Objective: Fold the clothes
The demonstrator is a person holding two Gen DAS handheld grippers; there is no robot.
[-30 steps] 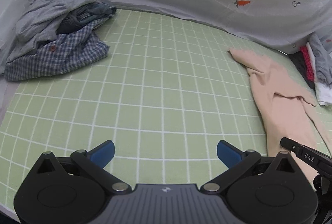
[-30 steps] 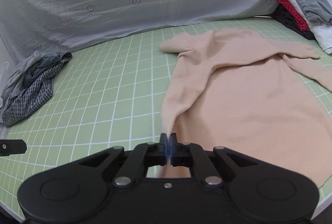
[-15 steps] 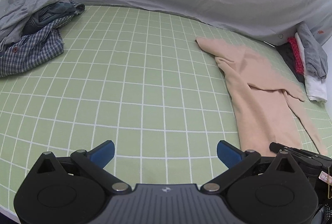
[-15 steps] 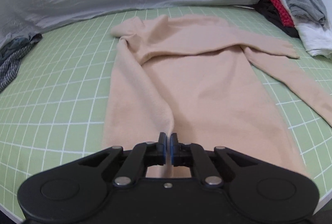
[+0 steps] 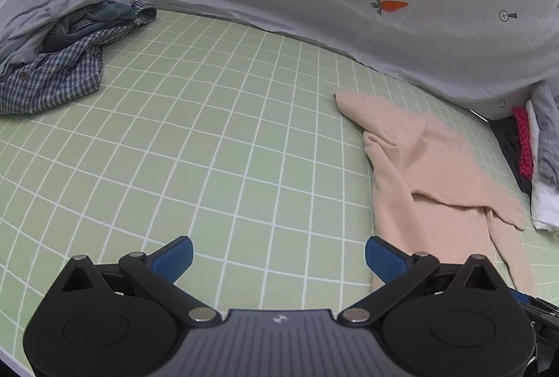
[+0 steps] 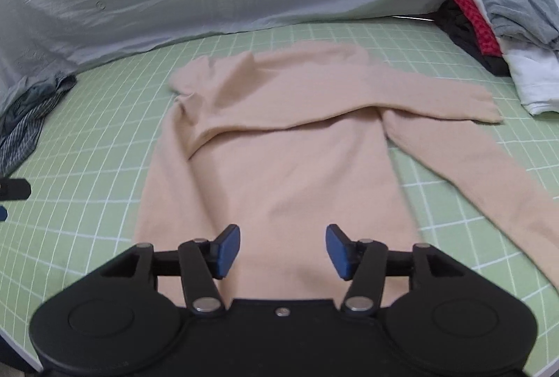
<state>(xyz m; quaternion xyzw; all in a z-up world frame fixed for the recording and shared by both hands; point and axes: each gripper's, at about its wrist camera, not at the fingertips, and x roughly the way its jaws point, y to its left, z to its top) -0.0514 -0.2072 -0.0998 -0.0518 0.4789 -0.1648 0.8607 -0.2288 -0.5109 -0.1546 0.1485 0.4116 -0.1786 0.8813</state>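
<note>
The beige sweater [image 6: 279, 146] lies flat on the green grid mat [image 5: 209, 132], toward the mat's right side, its collar end toward the far edge. One sleeve is folded across the chest; the other sleeve [image 6: 489, 181] trails toward the near right corner.

Handling: the knit appears soft, light and limp (it will sag and crease rather than hold shape). Recommended grip points are the cuff of the trailing sleeve, or the hem corners, pinching only a small bite of cloth.

Right gripper [image 6: 283, 249]: jaws spread wide, holding nothing, directly above the hem area of the sweater body; whether they touch the cloth cannot be told.

Left gripper [image 5: 278, 258]: jaws spread wide, empty, over bare mat. The sweater's left edge lies just beside its right finger [image 5: 384, 258].

Unfolded clothes pile [image 5: 59, 48]: far left corner.
</note>
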